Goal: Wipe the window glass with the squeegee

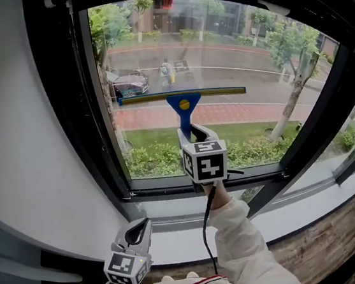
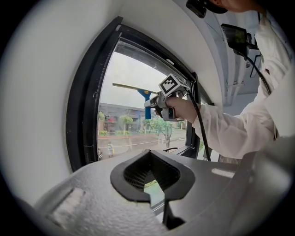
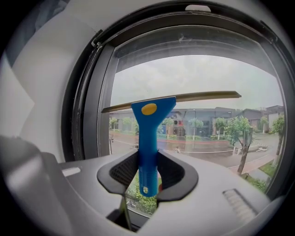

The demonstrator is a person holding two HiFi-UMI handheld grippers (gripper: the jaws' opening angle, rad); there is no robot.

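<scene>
Right gripper [image 1: 194, 134] [image 3: 147, 173] is clamped on the blue handle of the squeegee [image 1: 183, 103] [image 3: 150, 133], with the handle standing upright between the pads and its lower end poking out just below them. From the right gripper view you can see the yellow dot near the top of the handle and the long blade running across above it. That blade sits around the middle of the window glass [image 1: 249, 82] [image 3: 198, 124], tilted a bit so its left end is lower than its right in the head view. It looks laid against the pane, but honestly I can't tell for sure that it's touching. Left gripper [image 1: 140, 230] [image 2: 150, 177] is way down low near my body, well apart from the squeegee, with its jaws drawn together and nothing between them, pointing up toward the window. Its own view catches my hand [image 2: 182, 108] wrapped round the right gripper up by the black window frame [image 1: 85, 107], white sleeve [image 1: 242, 242] trailing back and a black cable [image 1: 206, 219] hanging from the tool. Through the glass there's a wet street, a parked car [image 1: 128, 84], trees and a strip of bushes, and down to the right a bit of wooden floor [image 1: 339, 235].
</scene>
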